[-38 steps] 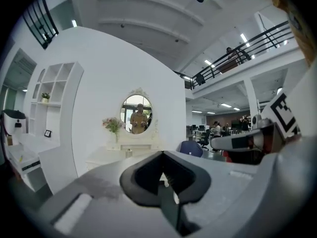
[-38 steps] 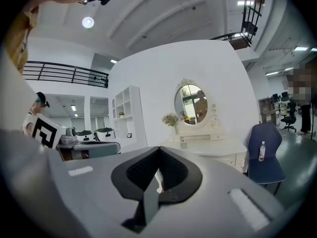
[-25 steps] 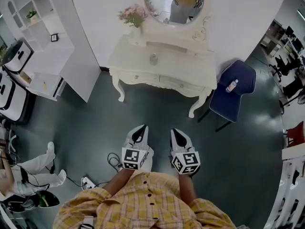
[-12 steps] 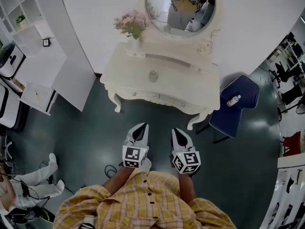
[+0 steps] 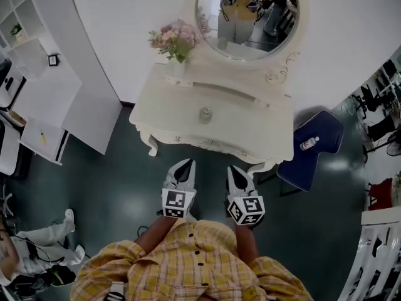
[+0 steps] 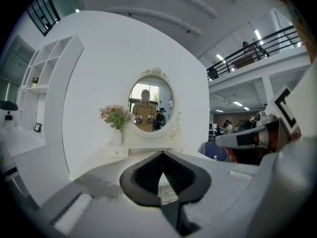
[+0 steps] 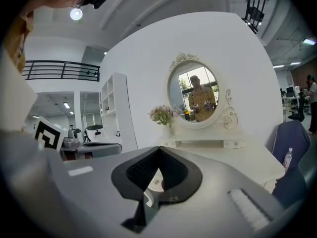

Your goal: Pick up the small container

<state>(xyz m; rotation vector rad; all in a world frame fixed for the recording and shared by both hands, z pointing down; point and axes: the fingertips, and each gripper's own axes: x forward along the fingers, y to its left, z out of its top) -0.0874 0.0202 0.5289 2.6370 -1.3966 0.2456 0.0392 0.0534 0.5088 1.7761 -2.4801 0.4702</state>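
Note:
The small container (image 5: pixel 205 113), a squat pale jar with a lid, stands in the middle of the white dressing table (image 5: pixel 254 133) in the head view. Both grippers are held side by side over the dark floor, short of the table's front edge. My left gripper (image 5: pixel 183 168) is shut with nothing in it, and in its own view the left gripper (image 6: pixel 162 152) points at the mirror with its tips together. My right gripper (image 5: pixel 237 173) is likewise shut and empty, and the right gripper (image 7: pixel 159 148) faces the table in its own view.
A vase of pink flowers (image 5: pixel 176 42) and an oval mirror (image 5: pixel 247 17) stand at the table's back. A blue chair (image 5: pixel 322 152) carrying a bottle (image 5: pixel 306 145) is at the table's right. White shelving (image 5: pixel 37 93) lies left, and a person's legs (image 5: pixel 44 246) show lower left.
The view has moved closer to the dressing table, which now sits lower and larger in the head view. Both grippers stay shut and keep their places in front of the body.

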